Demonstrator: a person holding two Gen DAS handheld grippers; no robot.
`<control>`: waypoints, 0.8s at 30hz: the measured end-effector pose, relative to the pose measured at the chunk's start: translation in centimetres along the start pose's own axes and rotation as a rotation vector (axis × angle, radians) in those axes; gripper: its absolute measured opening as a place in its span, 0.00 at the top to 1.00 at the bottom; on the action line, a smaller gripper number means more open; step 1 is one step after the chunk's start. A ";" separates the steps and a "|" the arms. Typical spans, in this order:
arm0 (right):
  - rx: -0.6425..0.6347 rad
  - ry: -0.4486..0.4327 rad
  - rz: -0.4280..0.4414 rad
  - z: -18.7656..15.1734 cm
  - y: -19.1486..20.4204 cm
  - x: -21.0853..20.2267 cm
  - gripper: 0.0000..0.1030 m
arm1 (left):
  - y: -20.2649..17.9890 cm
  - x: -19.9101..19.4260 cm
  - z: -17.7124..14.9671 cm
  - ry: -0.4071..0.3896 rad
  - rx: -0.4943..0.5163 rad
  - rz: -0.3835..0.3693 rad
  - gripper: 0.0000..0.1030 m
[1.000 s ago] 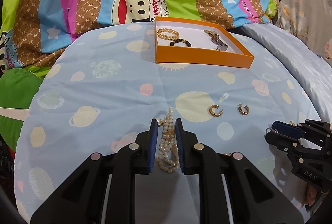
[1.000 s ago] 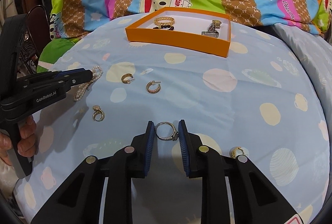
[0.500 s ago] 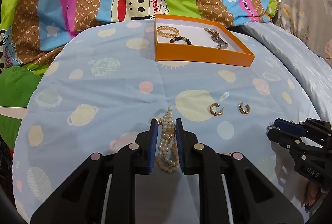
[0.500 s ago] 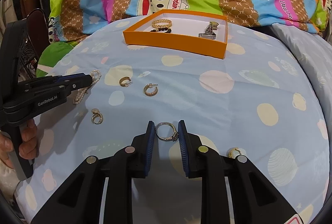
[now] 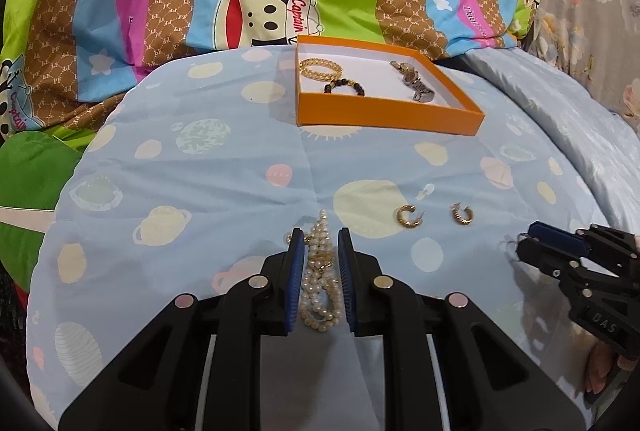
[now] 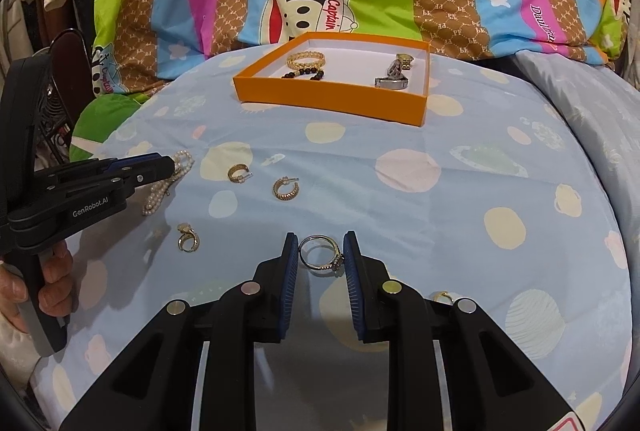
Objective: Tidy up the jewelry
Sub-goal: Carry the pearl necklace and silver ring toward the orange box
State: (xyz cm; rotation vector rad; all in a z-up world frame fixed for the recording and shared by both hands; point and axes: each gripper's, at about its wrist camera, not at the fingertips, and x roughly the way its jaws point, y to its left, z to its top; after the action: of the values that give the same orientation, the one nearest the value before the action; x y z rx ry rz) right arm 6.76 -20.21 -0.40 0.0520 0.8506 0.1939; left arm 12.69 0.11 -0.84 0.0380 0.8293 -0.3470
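My left gripper (image 5: 319, 236) is shut on a bunched pearl strand (image 5: 320, 271), which runs between its blue pads. In the right wrist view the left gripper (image 6: 170, 164) reaches in from the left and the pearl strand (image 6: 160, 191) dangles from it down to the cloth. My right gripper (image 6: 321, 243) is shut on a silver ring with a stone setting (image 6: 320, 256), whose band spans the gap from pad to pad. From the left wrist view the right gripper (image 5: 530, 237) shows at the right edge. The orange box (image 5: 384, 116) lies open at the back.
The box (image 6: 328, 100) holds a gold bracelet (image 6: 306, 60), a dark bead bracelet (image 6: 304, 72) and a watch (image 6: 394, 73). Two gold hoop earrings (image 6: 239, 173) (image 6: 286, 189), a gold ring (image 6: 187, 239) and a small gold ring (image 6: 442, 297) lie on the blue spotted cloth. A hand (image 6: 52, 279) holds the left gripper's handle.
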 end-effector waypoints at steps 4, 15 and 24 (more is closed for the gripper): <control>0.003 -0.001 0.010 0.7 0.3 -0.3 0.79 | -0.4 -1.5 0.9 -0.023 0.007 -0.040 0.84; -0.004 -0.043 0.008 7.4 -0.3 -0.5 0.79 | -1.7 -2.1 7.0 -0.073 0.085 -0.061 0.84; 0.045 -0.055 -0.006 13.8 -3.2 2.6 0.79 | -0.6 1.6 13.7 -0.065 0.052 -0.062 0.84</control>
State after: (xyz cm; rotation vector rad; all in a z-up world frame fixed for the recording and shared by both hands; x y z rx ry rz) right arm 19.25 -22.38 6.34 0.0966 0.7999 0.1672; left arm 23.33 -3.21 7.30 0.0490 0.7588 -0.4259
